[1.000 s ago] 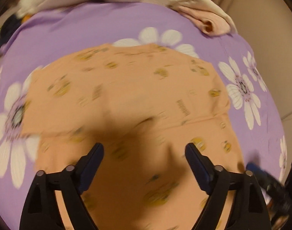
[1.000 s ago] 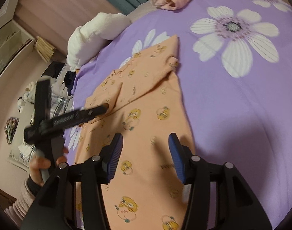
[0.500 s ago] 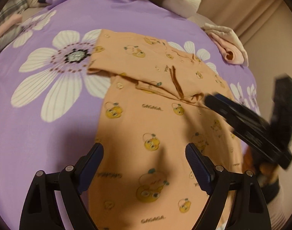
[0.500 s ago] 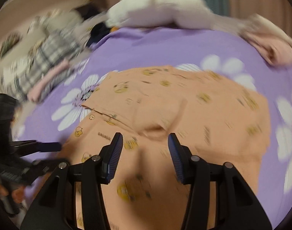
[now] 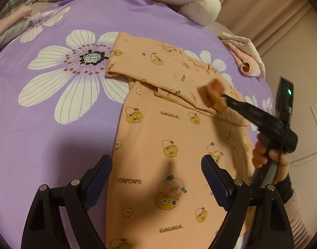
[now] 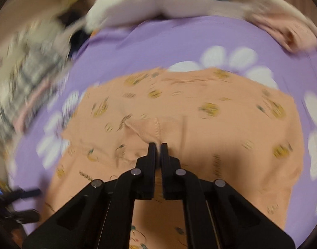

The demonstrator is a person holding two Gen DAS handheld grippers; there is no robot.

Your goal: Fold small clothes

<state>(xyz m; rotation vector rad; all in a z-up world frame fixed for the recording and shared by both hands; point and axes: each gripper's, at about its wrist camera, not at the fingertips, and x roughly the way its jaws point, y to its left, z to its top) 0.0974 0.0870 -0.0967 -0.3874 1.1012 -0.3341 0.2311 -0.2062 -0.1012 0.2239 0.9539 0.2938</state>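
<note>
Left wrist: soft, creased peach garment (image 5: 171,137)

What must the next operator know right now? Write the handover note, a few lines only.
Left gripper: open, empty, above the lower half of the orange garment.
Right gripper: shut on a pinch of fabric at the garment's upper fold.
The garment lies on the purple flowered cover; a rolled pink piece sits at its far edge.
Done: one sleeve seems folded across.
Left: finish this fold, then fold the body.
</note>
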